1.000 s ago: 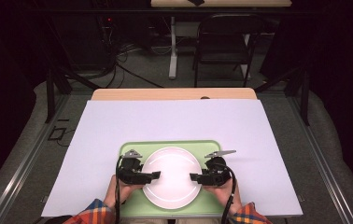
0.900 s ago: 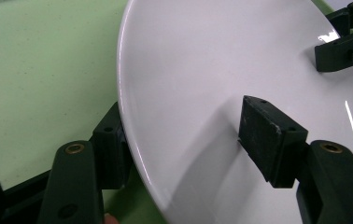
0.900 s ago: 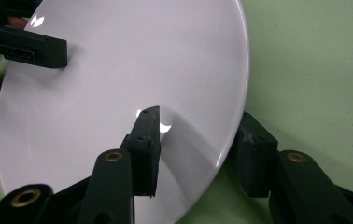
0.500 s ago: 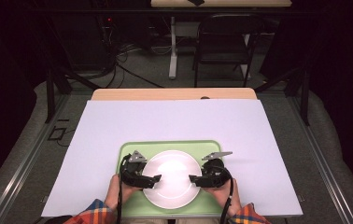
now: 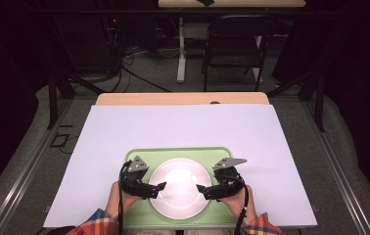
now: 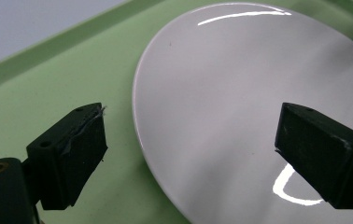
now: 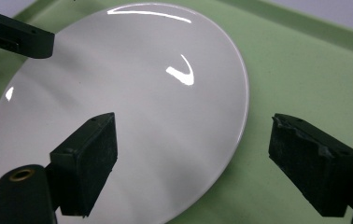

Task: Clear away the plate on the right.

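— Where is the plate?

— The white plate (image 5: 181,187) lies on the green tray (image 5: 178,152), near the front edge of the desk (image 5: 183,122), which a pale sheet covers.

— And your grippers?

— My left gripper (image 5: 159,186) spreads wide across the plate's left rim, one jaw over the tray, one over the plate. My right gripper (image 5: 200,188) gapes just as wide astride the right rim. Neither holds anything.
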The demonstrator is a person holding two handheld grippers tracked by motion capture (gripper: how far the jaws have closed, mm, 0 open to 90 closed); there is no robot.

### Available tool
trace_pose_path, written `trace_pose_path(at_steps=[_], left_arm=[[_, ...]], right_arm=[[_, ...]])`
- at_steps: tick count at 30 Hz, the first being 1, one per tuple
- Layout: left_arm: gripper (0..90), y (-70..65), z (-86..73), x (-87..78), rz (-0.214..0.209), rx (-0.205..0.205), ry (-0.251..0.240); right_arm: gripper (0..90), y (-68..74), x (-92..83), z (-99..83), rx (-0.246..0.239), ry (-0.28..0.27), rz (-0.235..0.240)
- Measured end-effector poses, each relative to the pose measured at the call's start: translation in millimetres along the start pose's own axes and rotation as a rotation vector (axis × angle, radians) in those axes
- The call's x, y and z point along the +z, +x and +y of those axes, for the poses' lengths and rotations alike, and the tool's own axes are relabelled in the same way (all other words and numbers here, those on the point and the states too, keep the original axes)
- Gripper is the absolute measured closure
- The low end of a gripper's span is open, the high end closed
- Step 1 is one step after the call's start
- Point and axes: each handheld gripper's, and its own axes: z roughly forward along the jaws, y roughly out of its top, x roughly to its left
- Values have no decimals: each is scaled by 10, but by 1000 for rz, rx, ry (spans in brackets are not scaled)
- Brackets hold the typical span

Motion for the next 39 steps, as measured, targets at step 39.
trace_pose_path(at_steps=[39], left_arm=[[2, 307, -620, -1116, 159, -92, -193]], right_arm=[[0, -221, -1098, -534, -75, -219, -170]])
